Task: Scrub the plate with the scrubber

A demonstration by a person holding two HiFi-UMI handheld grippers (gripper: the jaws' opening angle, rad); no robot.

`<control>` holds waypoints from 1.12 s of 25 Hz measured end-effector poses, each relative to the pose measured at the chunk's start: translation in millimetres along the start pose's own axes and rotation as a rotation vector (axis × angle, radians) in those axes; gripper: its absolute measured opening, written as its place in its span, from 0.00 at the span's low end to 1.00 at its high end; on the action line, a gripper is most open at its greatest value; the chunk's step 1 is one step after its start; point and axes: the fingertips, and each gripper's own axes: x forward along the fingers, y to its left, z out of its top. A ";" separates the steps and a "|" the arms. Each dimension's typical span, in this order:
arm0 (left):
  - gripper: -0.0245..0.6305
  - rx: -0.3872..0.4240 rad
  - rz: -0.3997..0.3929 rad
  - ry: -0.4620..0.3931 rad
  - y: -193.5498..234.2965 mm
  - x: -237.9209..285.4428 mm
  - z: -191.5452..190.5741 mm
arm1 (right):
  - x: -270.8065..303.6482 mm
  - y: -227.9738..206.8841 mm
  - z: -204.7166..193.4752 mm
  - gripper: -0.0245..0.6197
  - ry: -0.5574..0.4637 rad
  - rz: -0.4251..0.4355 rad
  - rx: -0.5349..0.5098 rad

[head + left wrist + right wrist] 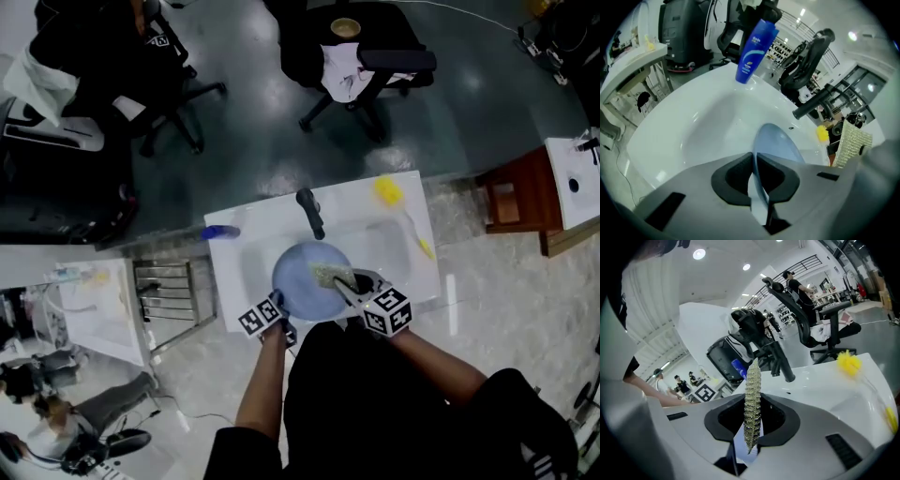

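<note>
A pale blue plate (305, 279) is held over the white sink (389, 244), tilted. My left gripper (277, 302) is shut on the plate's near rim; in the left gripper view the plate (776, 143) runs edge-on out from between the jaws of that gripper (754, 173). My right gripper (349, 286) is shut on a flat, greenish-gold scrubber (330, 275) that lies against the plate's face. In the right gripper view the scrubber (753, 404) stands upright between the jaws of the right gripper (752, 425), with the blue plate (740, 444) just behind it.
A black faucet (310, 213) stands at the sink's far side. A blue bottle (220, 232) lies at the left rim, a yellow brush (401, 211) on the right rim. Office chairs (361, 61) stand beyond on the dark floor, a metal rack (169, 292) at the left.
</note>
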 end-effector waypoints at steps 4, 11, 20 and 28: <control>0.06 0.003 -0.046 -0.046 0.6 -25.7 1.4 | 19.3 43.9 -3.2 0.13 0.042 0.106 -0.023; 0.06 -0.008 -0.133 -0.127 -8.2 -69.2 10.6 | 54.6 110.5 -3.9 0.14 0.070 0.191 -0.163; 0.07 0.010 -0.203 -0.168 0.6 -104.2 -1.2 | 88.3 152.6 -40.3 0.14 0.153 0.194 -0.351; 0.07 -0.016 -0.231 -0.192 24.3 -130.0 -16.1 | 98.8 180.4 -57.8 0.14 0.165 0.219 -0.455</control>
